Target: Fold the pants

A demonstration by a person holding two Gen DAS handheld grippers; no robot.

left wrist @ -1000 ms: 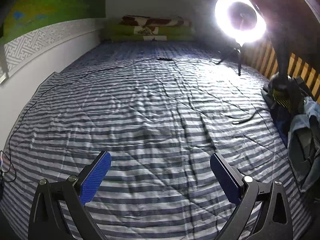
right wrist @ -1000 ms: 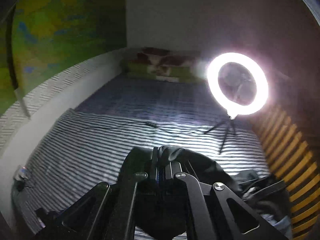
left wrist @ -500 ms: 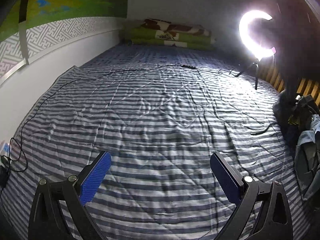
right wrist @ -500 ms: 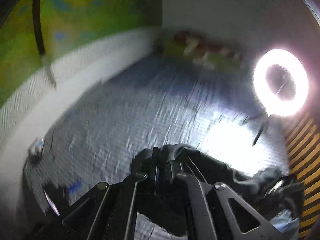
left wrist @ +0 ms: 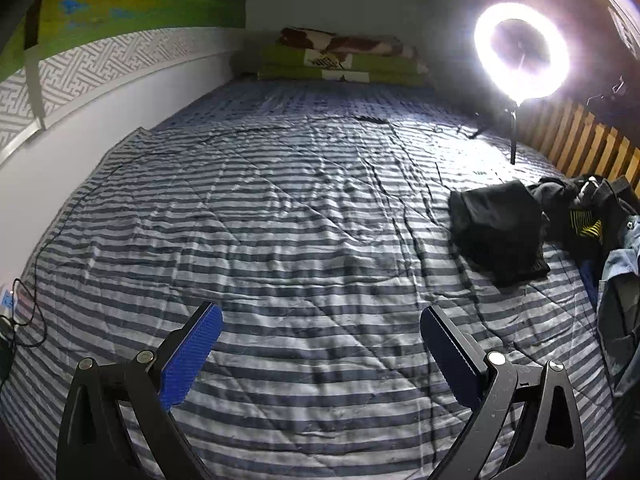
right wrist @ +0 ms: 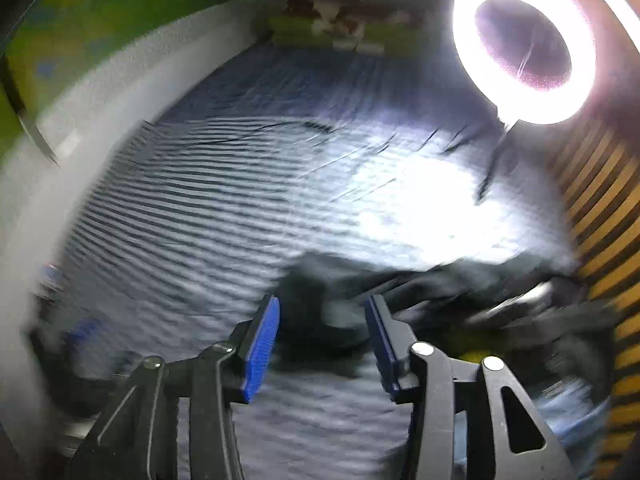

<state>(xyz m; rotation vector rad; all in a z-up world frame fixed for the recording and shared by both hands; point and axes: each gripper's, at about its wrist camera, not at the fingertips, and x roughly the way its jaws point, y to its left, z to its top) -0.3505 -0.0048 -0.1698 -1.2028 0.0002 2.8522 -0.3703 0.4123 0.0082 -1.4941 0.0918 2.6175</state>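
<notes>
Four blue fingers (left wrist: 191, 354), one black folded pants (left wrist: 498, 232), one ring light (left wrist: 520, 50).

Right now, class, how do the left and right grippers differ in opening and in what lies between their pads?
The left gripper stands wide open over bare striped bedding; the right gripper is narrower, its jaws opening. Nothing lies between the left pads; the black pants lie just beyond the right ones. Both have blue pads.

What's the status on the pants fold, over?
Left gripper open, empty over striped quilt. Right gripper opening, pads clear of the black pants. Pants on quilt beside clothes pile. Nothing blocking.
</notes>
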